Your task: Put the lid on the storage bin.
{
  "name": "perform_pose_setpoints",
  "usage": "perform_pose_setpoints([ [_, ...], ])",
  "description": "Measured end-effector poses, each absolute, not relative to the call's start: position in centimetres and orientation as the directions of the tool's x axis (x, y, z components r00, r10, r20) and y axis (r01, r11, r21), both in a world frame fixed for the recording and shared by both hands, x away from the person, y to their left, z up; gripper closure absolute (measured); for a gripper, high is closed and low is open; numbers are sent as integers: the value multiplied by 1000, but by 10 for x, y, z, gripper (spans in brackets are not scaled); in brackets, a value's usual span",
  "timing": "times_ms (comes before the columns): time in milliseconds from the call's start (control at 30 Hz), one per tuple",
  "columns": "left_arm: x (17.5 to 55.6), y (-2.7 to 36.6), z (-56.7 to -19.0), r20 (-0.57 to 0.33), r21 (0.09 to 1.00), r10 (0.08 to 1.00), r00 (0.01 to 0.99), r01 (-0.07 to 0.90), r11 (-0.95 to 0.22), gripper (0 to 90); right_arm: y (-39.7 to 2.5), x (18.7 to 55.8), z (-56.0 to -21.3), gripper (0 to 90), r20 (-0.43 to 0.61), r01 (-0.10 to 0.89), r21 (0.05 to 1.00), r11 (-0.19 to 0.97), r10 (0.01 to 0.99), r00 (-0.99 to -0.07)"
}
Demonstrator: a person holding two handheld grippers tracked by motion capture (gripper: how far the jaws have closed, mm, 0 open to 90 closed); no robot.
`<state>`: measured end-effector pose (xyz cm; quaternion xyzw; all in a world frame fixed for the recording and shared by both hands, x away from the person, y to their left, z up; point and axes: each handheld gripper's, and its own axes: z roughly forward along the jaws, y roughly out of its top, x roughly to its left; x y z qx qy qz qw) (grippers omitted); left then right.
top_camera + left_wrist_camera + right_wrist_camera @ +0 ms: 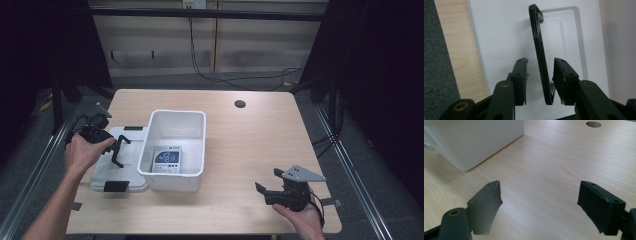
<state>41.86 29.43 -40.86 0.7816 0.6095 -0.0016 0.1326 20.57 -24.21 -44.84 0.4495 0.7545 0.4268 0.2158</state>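
Left hand-held gripper [540, 80] hangs over the flat white plastic lid [117, 165], its jaws parted only a little, one on either side of the lid's raised black latch handle [539, 55]; no pad is pressed against the handle yet, though the right-hand one sits very close. Right hand-held gripper [267, 187] rests low over the front right of the light wooden table [250, 140], jaws spread wide and holding nothing, well apart from everything else.

Going by size, the table comes first, then the white rectangular plastic bin [175, 142] standing open near its middle. A small white-and-blue printed packet [166, 160] lies flat on the bin's floor. The lid lies flat on the table just beside the bin's left wall, with a second black latch [115, 186] at its near edge.

The lid looks light and fairly stiff, though a thin sheet of that span would likely flex if lifted from one end. Its smooth surface offers little to pinch, so the upright handle is the sensible hold: narrow, rigid, and already between the jaws. Squeezing near the handle's base rather than its tip should keep the lid from swinging, and the free gripper could steady the far edge
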Motion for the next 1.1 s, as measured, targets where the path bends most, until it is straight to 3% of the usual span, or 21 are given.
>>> perform_pose_setpoints([
  [667, 438, 274, -414, -120, 107, 978, 173, 981, -161, 740, -240, 207, -450, 179, 58, 509, 824, 249, 856, -514],
  [833, 438, 273, -414, -106, 102, 985, 132, 987, -122, 805, -240, 207, -450, 181, 52, 505, 825, 252, 857, -513],
  [1100, 438, 265, -416, -100, 79, 987, 130, 989, -122, 810, -240, 206, -449, 185, 51, 503, 828, 248, 860, -507],
])
